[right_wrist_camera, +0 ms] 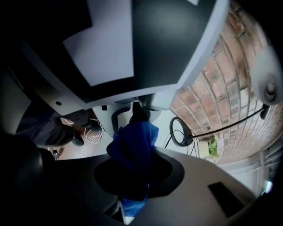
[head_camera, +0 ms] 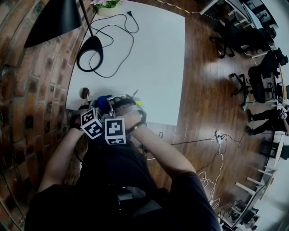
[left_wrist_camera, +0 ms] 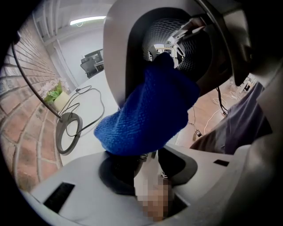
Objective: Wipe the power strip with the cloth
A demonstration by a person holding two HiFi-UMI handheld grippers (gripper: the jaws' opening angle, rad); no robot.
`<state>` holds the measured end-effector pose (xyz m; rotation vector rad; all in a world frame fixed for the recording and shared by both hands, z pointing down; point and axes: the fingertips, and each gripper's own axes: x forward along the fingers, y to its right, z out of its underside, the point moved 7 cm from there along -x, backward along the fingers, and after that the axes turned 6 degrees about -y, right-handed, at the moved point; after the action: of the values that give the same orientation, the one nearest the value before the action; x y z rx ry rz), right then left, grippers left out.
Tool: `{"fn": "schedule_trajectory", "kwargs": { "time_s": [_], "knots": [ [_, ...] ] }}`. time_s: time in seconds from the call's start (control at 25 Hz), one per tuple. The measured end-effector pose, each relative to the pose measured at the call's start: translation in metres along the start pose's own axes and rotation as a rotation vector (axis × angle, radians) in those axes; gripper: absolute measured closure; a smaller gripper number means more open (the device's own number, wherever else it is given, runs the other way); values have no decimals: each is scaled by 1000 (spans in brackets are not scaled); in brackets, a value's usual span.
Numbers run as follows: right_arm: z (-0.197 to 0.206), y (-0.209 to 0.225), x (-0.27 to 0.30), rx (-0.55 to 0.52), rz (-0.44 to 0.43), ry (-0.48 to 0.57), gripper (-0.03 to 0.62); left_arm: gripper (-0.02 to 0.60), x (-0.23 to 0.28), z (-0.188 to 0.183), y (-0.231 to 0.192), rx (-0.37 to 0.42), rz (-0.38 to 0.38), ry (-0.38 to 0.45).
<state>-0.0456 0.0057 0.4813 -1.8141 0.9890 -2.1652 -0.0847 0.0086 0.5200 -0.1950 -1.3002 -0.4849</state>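
Both grippers meet over the near left corner of the white table (head_camera: 149, 58). In the right gripper view, my right gripper (right_wrist_camera: 132, 176) is shut on the blue knitted cloth (right_wrist_camera: 132, 148), which bunches up out of its jaws. From the left gripper view the same blue cloth (left_wrist_camera: 148, 110) fills the middle, pressed against the thing my left gripper (left_wrist_camera: 148, 170) holds. A white object, apparently the power strip (left_wrist_camera: 143, 174), sits between the left jaws, largely hidden. From the head view only a bit of blue cloth (head_camera: 104, 100) shows above the two marker cubes.
A black lamp stands at the table's far left, its round base (head_camera: 90, 54) trailing a looping cord (head_camera: 115, 31). A potted plant (head_camera: 107, 5) sits at the far edge. Brick wall (head_camera: 31, 90) runs along the left; wood floor, office chairs (head_camera: 253, 85) and floor cables (head_camera: 216, 153) lie right.
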Motion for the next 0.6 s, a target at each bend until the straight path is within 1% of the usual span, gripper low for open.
{"fn": "schedule_trajectory", "kwargs": {
  "time_s": [0.12, 0.28, 0.44, 0.6],
  "knots": [
    [-2, 1, 0, 37, 7, 31, 528, 425, -1, -1, 0, 2, 4, 4],
    [-4, 1, 0, 45, 12, 59, 530, 426, 8, 5, 2, 5, 22, 13],
    [-7, 1, 1, 86, 20, 136, 530, 426, 15, 10, 4, 0, 35, 16],
    [-9, 3, 3, 85, 13, 182, 530, 426, 14, 10, 1, -24, 39, 19]
  ]
}}
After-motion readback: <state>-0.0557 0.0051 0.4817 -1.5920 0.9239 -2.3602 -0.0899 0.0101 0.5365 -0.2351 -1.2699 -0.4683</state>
